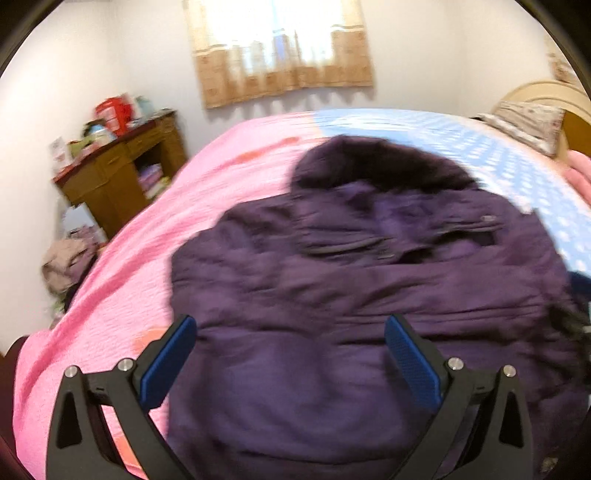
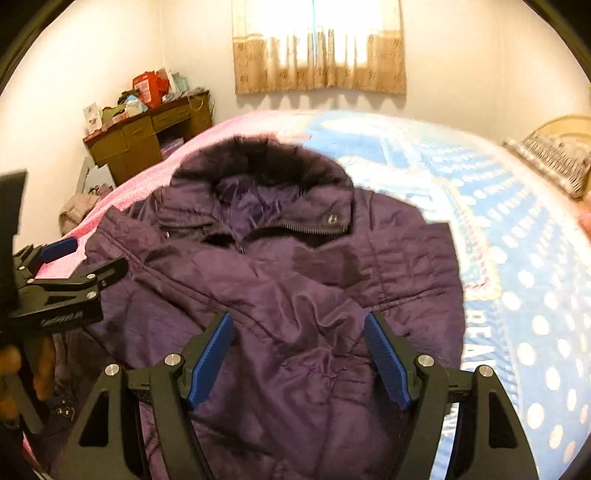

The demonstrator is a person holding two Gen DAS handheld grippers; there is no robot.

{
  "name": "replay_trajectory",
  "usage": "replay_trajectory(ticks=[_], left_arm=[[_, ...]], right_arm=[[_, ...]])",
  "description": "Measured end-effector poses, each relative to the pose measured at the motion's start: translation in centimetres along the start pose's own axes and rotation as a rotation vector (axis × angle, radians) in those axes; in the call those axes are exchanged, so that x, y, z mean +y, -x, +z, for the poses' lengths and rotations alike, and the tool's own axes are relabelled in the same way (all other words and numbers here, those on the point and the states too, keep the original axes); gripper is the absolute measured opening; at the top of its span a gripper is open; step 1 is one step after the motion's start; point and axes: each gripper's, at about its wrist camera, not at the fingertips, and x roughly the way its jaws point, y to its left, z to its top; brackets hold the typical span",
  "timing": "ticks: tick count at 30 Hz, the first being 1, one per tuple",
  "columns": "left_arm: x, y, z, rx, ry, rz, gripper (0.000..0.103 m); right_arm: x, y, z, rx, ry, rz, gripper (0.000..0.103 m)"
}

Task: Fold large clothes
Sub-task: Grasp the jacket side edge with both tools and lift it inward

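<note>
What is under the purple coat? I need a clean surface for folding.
The purple coat lies across a pink blanket and a blue dotted sheet. Their meeting line beneath it is covered, as is anything else there.

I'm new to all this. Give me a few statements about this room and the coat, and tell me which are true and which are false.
1. The coat is purple with a dark furry hood. True.
2. The coat hangs from the window. False: it lies spread on the bed.
3. Both tools have their blue pads wide apart. True: the left tool and the right tool stand open, with nothing pinched.
4. The bed cover is green all over. False: it is pink on one side and blue with white dots on the other.
5. A cluttered wooden desk stands by the wall. True.
</note>
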Motion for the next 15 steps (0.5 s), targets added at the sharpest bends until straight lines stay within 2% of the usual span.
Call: replay_trajectory(ticks=[1,2,5,15], left_arm=[[-1.2,-0.5,0.1,0.019,-0.020,-0.036,0.103],[-2.1,-1.3,-0.1,0.038,-0.035,-0.040,0.103],[-3.8,-4.5,-1.5,0.108,-0.063,0.006,0.103],[-4.0,-5.2,-2.4,0.080,-0.052,0.026,0.103]], right_arm=[[-0.2,-0.7,-0.2,0.019,0.003,0.004,0.074],[-0.3,-1.5,-0.5,0.042,0.011,0.005,0.074],[0.2,-2.7,-1.5,0.070,0.059,-0.002,0.074],[0.8,-4.0,-2.6,0.064,0.125,-0.032,0.080]])
